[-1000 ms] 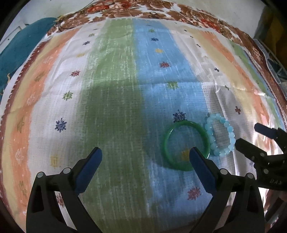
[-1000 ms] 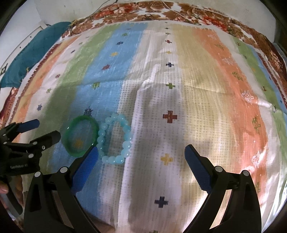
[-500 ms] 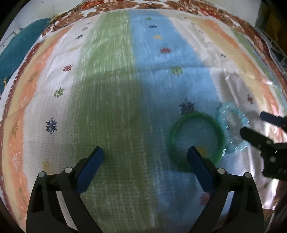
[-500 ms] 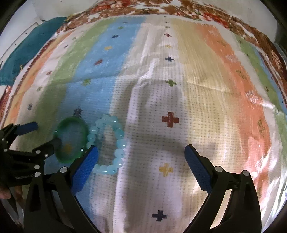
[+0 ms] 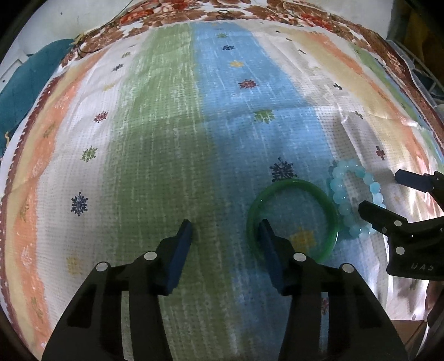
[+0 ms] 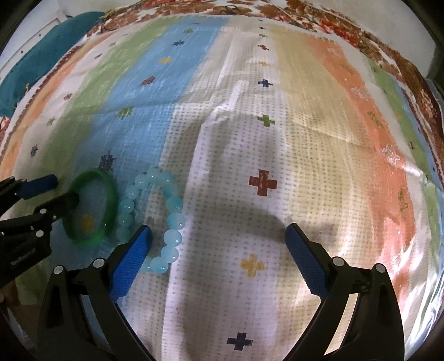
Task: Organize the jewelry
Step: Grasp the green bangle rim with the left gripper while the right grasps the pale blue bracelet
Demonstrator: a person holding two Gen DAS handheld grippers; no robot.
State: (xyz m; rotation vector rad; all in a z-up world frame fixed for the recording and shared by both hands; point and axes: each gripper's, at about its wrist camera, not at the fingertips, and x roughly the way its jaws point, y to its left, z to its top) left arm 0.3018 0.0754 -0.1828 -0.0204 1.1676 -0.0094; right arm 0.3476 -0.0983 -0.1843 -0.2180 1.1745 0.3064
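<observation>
Green bangle [image 5: 292, 219] lies on striped cloth [image 5: 166, 138], beaded bracelet [image 5: 352, 194] touching its right rim. Left gripper [image 5: 224, 230], half-open, straddles the bangle's left rim; right gripper [image 6: 217, 236], wide open, holds nothing.

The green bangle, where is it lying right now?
The green bangle lies flat on the striped cloth, on its blue stripe, just left of the pale blue bead bracelet; the left gripper straddles its left rim.

A striped cloth [image 5: 166, 138] in green, blue, white, tan and orange bands, dotted with small snowflake and cross motifs, covers the surface. Its far edge carries a brown floral border [image 6: 319, 16]. A teal fabric [image 5: 25, 83] lies far left.
</observation>
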